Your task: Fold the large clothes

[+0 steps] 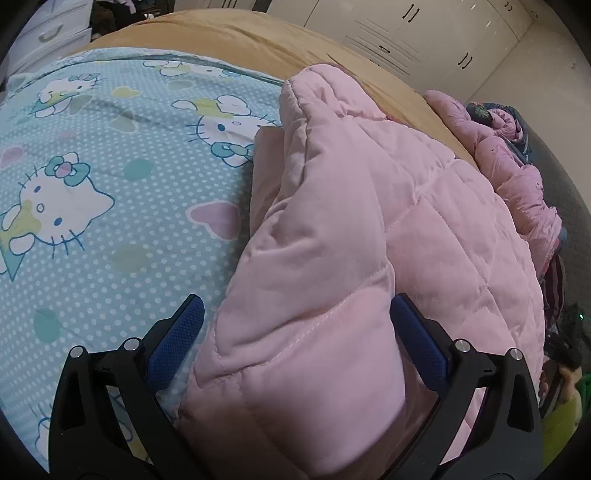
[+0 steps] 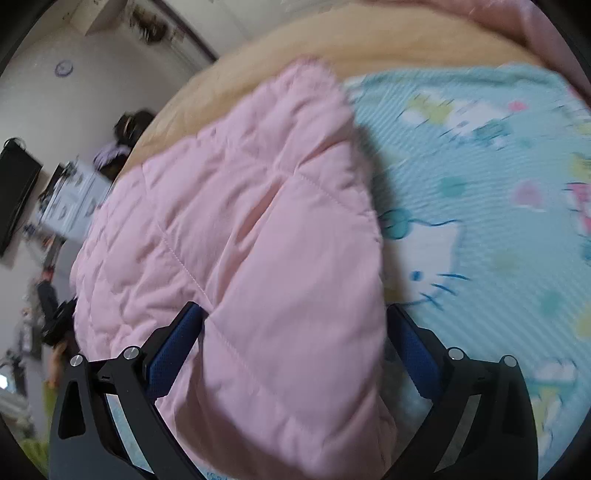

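A thick fold of the pink quilted jacket [image 1: 332,258] is bulging between the wide-spread blue pads of the left tool [image 1: 295,328], and the right tool [image 2: 295,328] is straddling another padded fold the same way, neither visibly pinching it, probably so the bulky layers can be pressed flat. The jacket is lying partly folded on a blue cartoon-cat bedsheet [image 1: 110,177] over a tan blanket [image 1: 229,33], reaching toward the bed's edge. White wardrobes [image 1: 424,40] are standing beyond, and more pink clothing [image 1: 517,177] is lying heaped at that edge.
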The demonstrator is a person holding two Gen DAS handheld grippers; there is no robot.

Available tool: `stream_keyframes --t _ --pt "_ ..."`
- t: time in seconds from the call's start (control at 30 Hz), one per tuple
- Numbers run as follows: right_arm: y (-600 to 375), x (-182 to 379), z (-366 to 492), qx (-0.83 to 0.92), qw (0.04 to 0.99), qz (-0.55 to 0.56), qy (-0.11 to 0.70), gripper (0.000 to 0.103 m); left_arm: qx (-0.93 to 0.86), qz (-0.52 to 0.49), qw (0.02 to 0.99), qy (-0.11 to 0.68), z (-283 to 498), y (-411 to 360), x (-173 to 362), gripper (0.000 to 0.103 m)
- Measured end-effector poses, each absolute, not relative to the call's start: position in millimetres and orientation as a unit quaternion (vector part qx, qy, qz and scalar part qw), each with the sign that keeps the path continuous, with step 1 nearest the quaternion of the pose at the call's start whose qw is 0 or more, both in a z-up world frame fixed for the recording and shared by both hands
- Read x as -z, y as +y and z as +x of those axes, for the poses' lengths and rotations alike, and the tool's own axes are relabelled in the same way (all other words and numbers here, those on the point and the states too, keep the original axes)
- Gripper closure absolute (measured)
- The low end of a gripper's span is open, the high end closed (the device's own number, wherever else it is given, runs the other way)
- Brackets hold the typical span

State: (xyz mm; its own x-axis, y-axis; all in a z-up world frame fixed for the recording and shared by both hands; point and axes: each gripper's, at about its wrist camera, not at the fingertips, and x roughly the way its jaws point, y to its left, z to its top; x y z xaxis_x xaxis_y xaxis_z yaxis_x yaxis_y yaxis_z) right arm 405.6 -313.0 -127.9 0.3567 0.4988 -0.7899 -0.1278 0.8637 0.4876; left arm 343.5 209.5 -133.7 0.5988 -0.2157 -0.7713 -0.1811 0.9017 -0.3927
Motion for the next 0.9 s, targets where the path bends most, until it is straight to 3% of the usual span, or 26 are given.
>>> stream_keyframes --t 0.23,0.37,0.43,0.5,0.7,0.9 --pt "-315.3 153.2 434.0 -0.258 0.746 0.223 0.571 0.004 0.021 -0.227 0.865 0.447 348.1 208.5 138.6 0.008" --pt "-309.0 152.2 432.3 -0.257 0.761 0.215 0.556 0.004 0.030 -0.238 0.864 0.442 351.8 211.3 143.7 0.008" --pt "-300.1 146.3 425.1 -0.252 0.778 0.204 0.539 0.005 0.022 -0.234 0.864 0.445 352.6 207.1 139.3 0.014" --pt "-294.7 144.1 420.5 -0.254 0.784 0.209 0.527 0.015 0.023 -0.214 0.874 0.436 352.0 195.8 129.2 0.034" --pt "-286.8 130.4 395.4 -0.231 0.819 0.198 0.487 0.039 0.010 -0.184 0.886 0.426 349.3 185.4 116.6 0.048" --pt "-272.8 120.1 386.3 -0.211 0.835 0.185 0.473 0.055 0.015 -0.183 0.892 0.414 341.1 184.7 106.3 0.057"
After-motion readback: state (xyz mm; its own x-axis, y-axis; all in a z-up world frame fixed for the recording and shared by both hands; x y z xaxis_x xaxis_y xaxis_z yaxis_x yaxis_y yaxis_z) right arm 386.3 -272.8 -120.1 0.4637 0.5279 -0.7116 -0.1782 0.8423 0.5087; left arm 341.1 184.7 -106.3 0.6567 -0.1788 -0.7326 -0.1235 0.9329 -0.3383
